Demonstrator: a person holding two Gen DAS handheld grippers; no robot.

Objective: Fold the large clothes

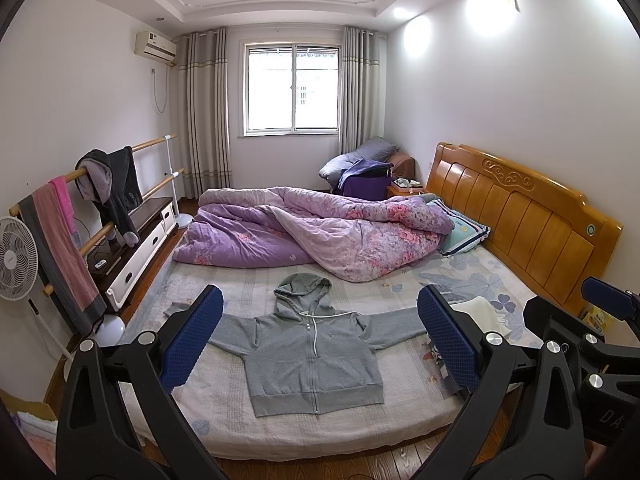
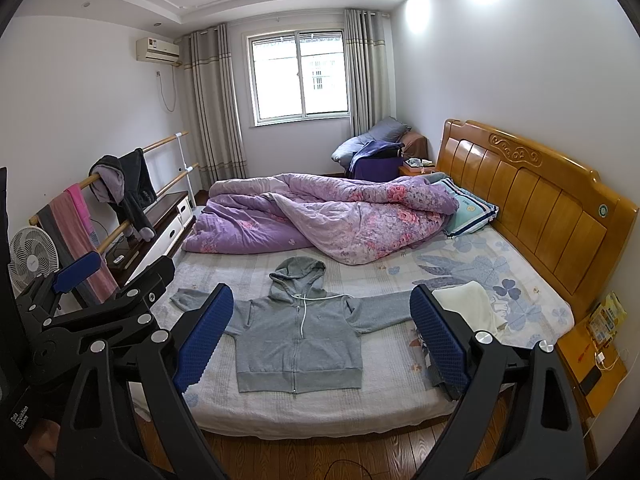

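Lying flat on the bed [image 1: 224, 424], front up, is a grey hoodie [image 1: 312, 356] of soft marled knit, with ribbed hem and cuffs, a metal zip closed down the middle and a white drawstring trailing across the chest. Its sleeves stretch straight out to either side and the hood points toward the far side of the bed. It sits near the bed's front edge, on a pale, nubbly sheet printed with blue leaves and clovers.

Behind it a puffy purple quilt [image 1: 320, 232] with pink flowers lies bunched in loose folds, reaching a striped pillow [image 1: 466, 232] by the glossy wooden headboard [image 1: 520, 208], which has curved panels and a carved scroll. Beside the hoodie's sleeve on the headboard side lies a folded cream cloth [image 2: 472, 308].

Left of the bed, a wooden rail rack [image 1: 156, 144] carries a pink and grey towel and a dark fleecy garment. A white fan [image 1: 16, 264] stands next to it.

Both tools hover above the floorboards just off the bed's front edge, aimed at the hoodie and touching nothing. The left tool [image 1: 320, 336] has its jaws spread wide, the blue dimpled pads [image 1: 194, 332] framing the hoodie's body. The right tool [image 2: 322, 332] is likewise wide apart, holding nothing. Each black frame shows in the other's view, side by side.
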